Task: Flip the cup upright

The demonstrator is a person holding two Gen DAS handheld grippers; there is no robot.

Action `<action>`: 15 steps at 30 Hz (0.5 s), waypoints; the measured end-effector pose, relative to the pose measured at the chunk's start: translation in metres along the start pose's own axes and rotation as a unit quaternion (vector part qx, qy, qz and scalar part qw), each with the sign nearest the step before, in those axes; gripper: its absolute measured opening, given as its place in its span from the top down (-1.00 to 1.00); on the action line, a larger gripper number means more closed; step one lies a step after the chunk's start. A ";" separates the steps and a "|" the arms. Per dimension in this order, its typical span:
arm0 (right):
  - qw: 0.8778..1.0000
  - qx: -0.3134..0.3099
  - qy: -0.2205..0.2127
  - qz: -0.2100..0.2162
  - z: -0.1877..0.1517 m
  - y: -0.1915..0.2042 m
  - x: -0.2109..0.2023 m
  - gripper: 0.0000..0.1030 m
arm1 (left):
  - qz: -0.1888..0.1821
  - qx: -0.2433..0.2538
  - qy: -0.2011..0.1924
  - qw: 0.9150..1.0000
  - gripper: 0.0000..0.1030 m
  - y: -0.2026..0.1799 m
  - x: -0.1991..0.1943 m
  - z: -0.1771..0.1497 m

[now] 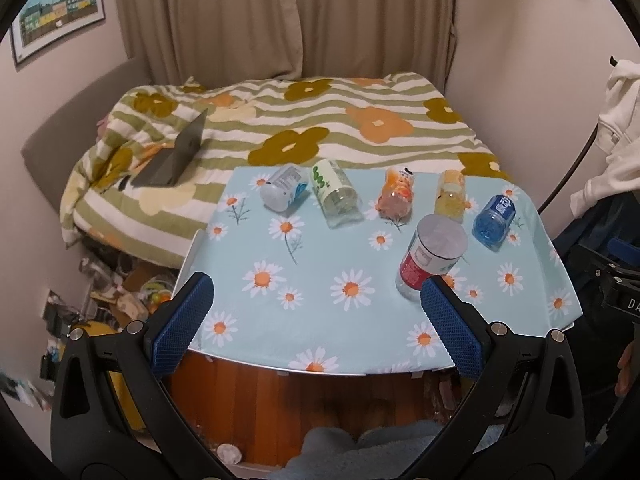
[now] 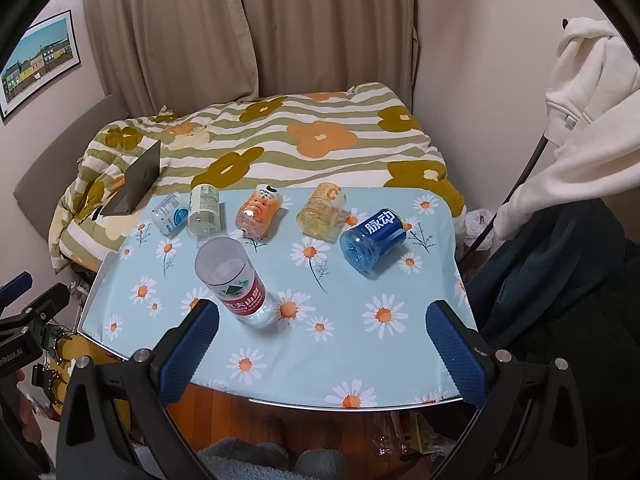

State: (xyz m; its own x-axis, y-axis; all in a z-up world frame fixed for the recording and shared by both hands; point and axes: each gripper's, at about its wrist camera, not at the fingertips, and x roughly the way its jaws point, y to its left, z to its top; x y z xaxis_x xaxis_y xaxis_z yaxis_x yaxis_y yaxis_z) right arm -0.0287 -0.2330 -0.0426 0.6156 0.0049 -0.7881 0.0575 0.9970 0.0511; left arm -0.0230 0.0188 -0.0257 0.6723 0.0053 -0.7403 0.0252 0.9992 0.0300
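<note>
A clear cup with a red label stands upright on the daisy tablecloth, open end up. Several other cups lie on their sides along the far edge: a blue one, a yellow one, an orange one, a green-label one and a pale blue-label one. My left gripper is open and empty over the near table edge, left of the red-label cup. My right gripper is open and empty, right of it.
The small table stands against a bed with a flowered quilt. An open laptop lies on the bed. Clutter lies on the floor to the left. White clothing hangs at the right.
</note>
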 end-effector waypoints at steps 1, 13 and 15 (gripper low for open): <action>1.000 -0.001 0.000 0.000 0.000 0.000 0.000 -1.00 | -0.001 0.000 0.000 1.000 -1.00 0.000 0.000 0.000; 1.000 -0.001 -0.001 -0.003 0.001 -0.001 0.001 -1.00 | -0.004 0.000 -0.002 1.000 -1.00 0.000 0.001 0.003; 1.000 -0.001 -0.001 -0.003 0.001 -0.001 0.001 -1.00 | -0.004 0.001 -0.002 1.000 -1.00 0.000 0.002 0.004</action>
State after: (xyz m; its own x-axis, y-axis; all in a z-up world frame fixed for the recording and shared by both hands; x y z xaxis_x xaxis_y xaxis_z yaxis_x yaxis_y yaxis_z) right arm -0.0275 -0.2339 -0.0424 0.6162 -0.0019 -0.7876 0.0603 0.9972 0.0448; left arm -0.0185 0.0189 -0.0249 0.6751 -0.0031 -0.7377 0.0318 0.9992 0.0249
